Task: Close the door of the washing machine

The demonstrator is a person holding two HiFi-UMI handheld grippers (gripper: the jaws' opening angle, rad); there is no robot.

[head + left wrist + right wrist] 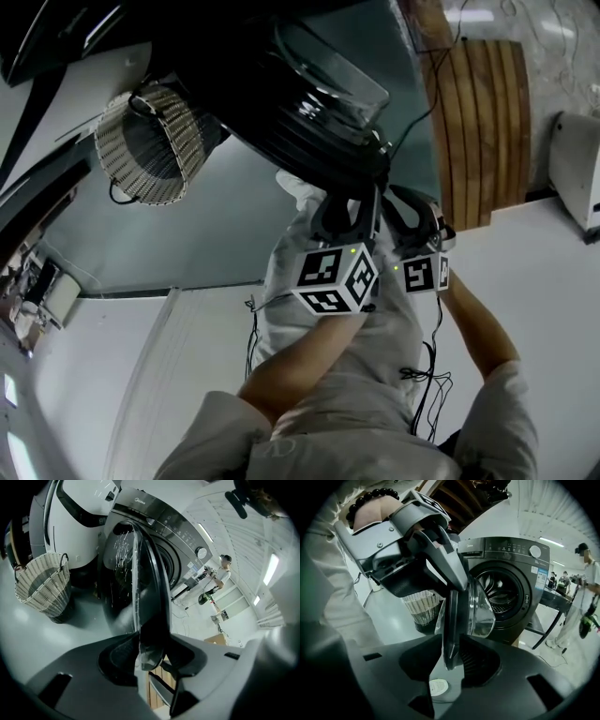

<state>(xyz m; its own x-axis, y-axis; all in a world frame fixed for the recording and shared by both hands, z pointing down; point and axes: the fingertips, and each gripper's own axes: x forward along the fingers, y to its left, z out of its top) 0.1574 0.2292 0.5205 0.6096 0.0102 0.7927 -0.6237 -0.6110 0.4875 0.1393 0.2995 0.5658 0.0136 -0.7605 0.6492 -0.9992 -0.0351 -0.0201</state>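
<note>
The dark washing machine [520, 559] stands with its round glass door [309, 103] swung open, and the drum opening [506, 590] shows behind it. Both grippers sit side by side at the door's free edge. My left gripper [356, 192] straddles the door rim [152, 620], which lies between its jaws with a little room on each side. My right gripper [401, 197] is just beside it, also open around the same rim [451, 620]. In the right gripper view, the left gripper [417, 550] shows above on the door's edge.
A woven laundry basket [150, 141] stands on the floor beside the machine. A white appliance [79, 508] is next to the washer. A wooden slatted panel [478, 122] and a white box [577, 169] lie to the right. People [581, 597] stand further off. Cables [427, 384] trail on the floor.
</note>
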